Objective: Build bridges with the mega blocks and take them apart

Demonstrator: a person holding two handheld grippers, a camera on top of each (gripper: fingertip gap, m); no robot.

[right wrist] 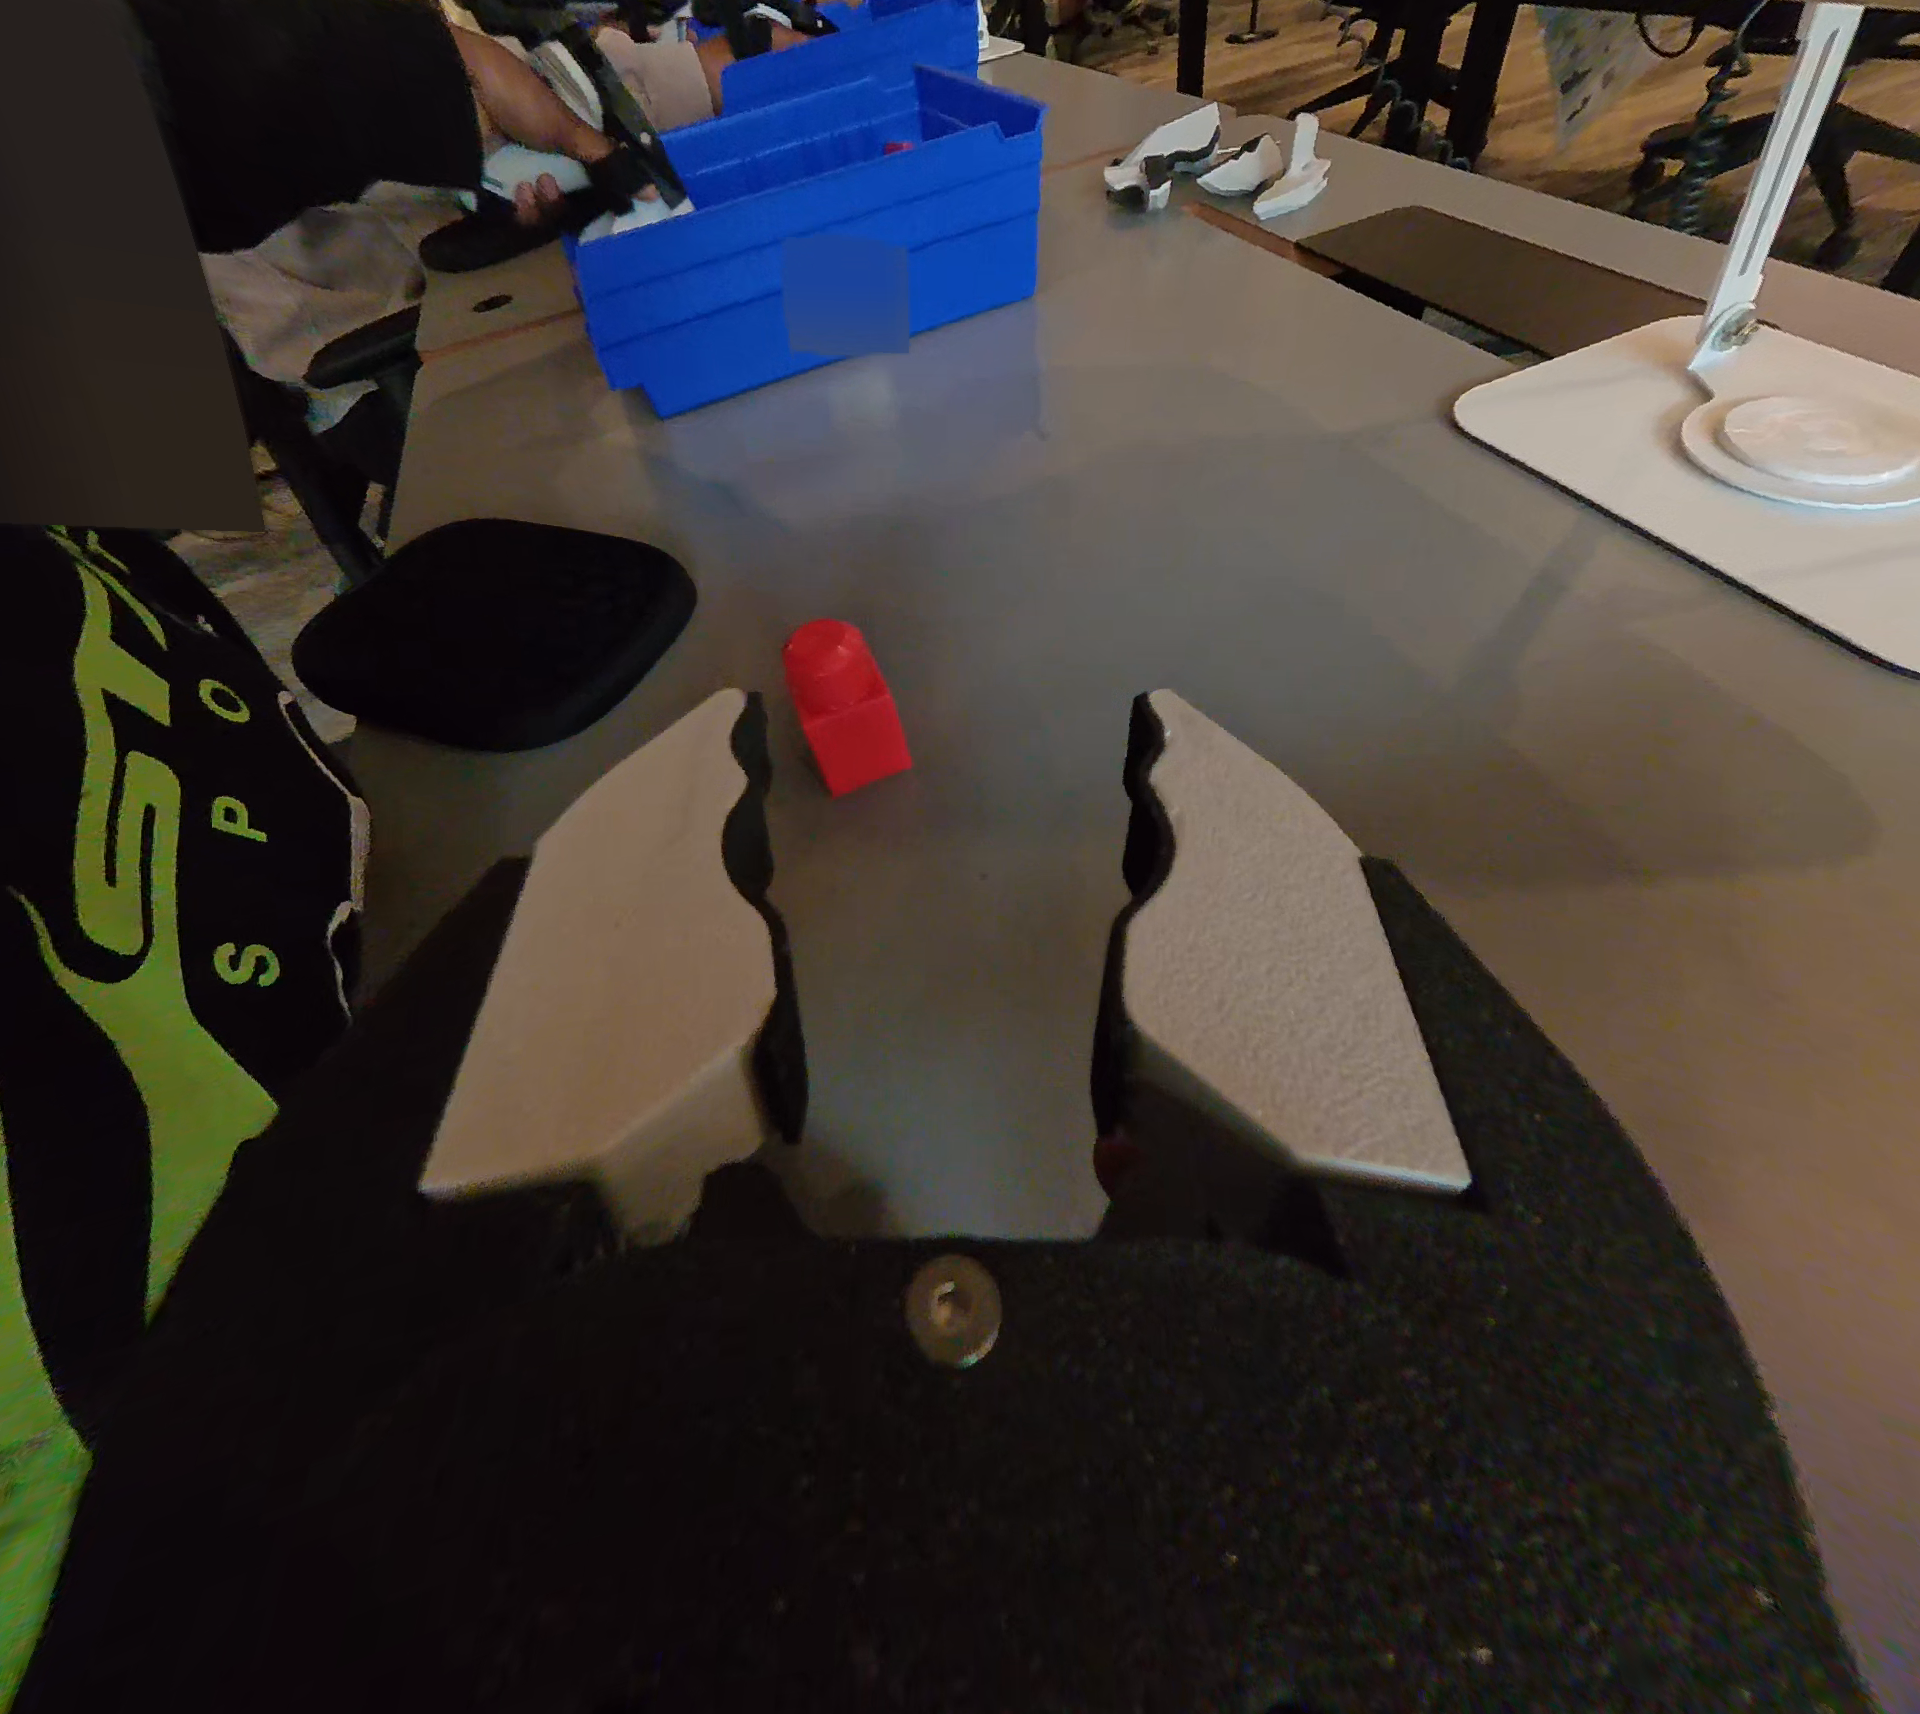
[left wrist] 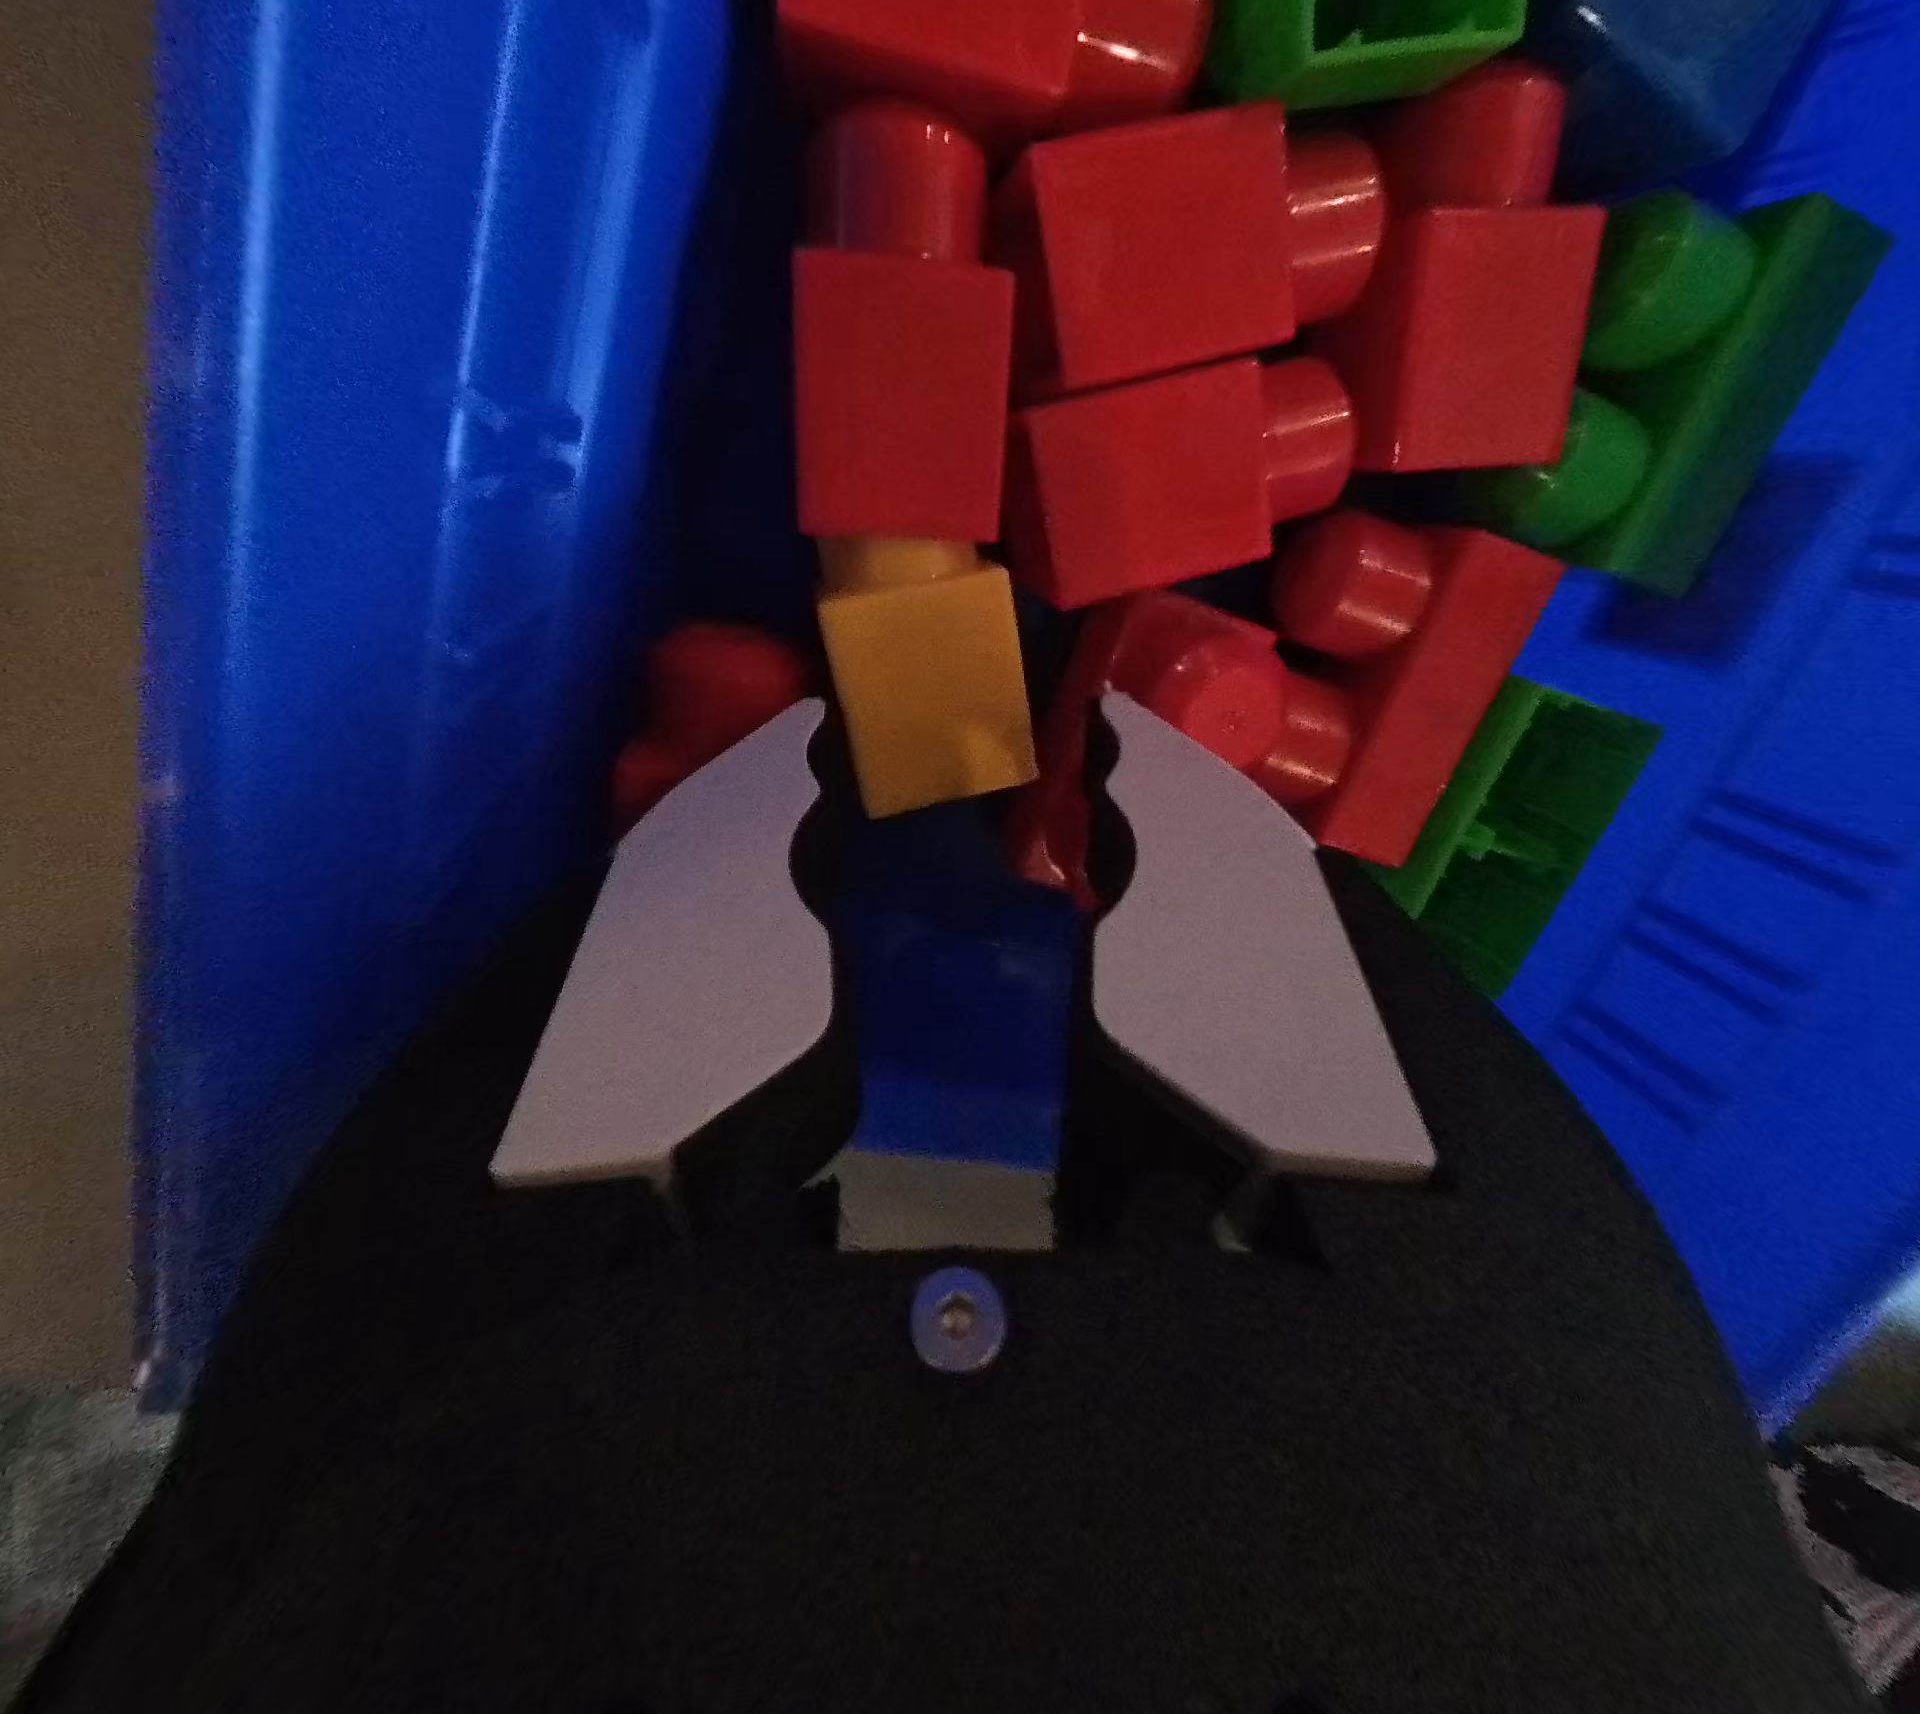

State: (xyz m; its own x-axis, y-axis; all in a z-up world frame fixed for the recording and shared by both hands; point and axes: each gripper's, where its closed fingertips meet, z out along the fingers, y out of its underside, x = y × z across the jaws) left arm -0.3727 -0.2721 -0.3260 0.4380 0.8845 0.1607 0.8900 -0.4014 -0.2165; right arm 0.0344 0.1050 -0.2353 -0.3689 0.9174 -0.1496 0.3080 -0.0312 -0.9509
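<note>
In the left wrist view my left gripper (left wrist: 966,708) reaches into a blue bin (left wrist: 436,417) of mega blocks. Its jaws stand apart with a small yellow block (left wrist: 925,688) between the tips, not clearly clamped. Red blocks (left wrist: 1143,376) and green blocks (left wrist: 1745,397) are piled just ahead. In the right wrist view my right gripper (right wrist: 945,708) is open and empty, low over the grey table (right wrist: 1247,625). A single red block (right wrist: 847,714) lies on the table just ahead of its left fingertip. The left gripper (right wrist: 623,189) shows at the near left corner of the bin (right wrist: 810,251).
A second blue bin (right wrist: 852,43) stands behind the first. A black pad (right wrist: 499,625) overhangs the table's left edge. A white stand base (right wrist: 1714,459) sits at the right and white parts (right wrist: 1216,168) lie at the back. A person's sleeve (right wrist: 301,106) is at the left. About 55 cm separates my left fingertips from my right.
</note>
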